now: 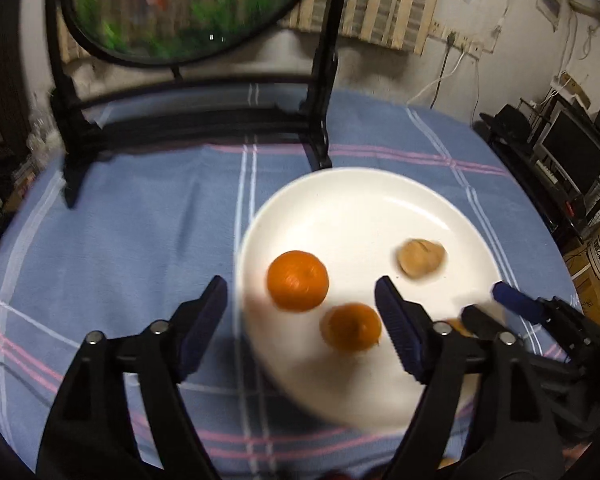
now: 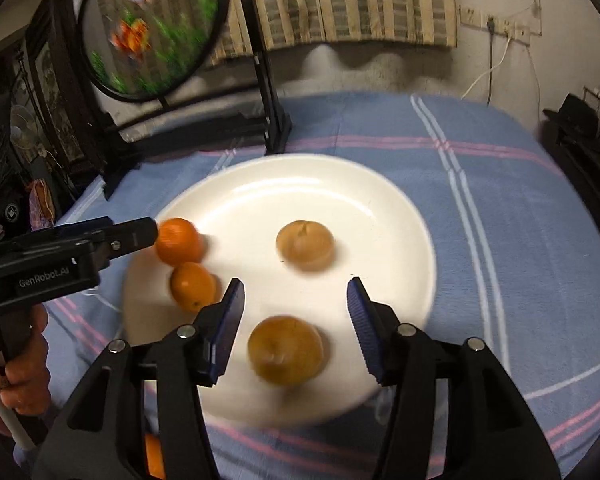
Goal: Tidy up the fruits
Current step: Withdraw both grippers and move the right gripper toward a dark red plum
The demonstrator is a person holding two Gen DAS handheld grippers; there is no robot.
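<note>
1. Round white ceramic plate (image 2: 380,208): holds two orange tangerines (image 1: 298,281) near its left rim and two tan-brown round fruits (image 2: 286,350).
2. Left gripper (image 1: 302,322): fingers spread, empty.
3. Right gripper (image 2: 296,322): fingers spread around the near brown fruit (untouched).
4. Risk: loose fruit may roll off the rim if nudged.

Both fisheye views are taken close above, angled steeply down along the fingers toward the back wall. The white plate (image 1: 380,200) (image 2: 380,200) on the blue cloth (image 1: 140,220) (image 2: 520,220) is shared at frame centre.
</note>
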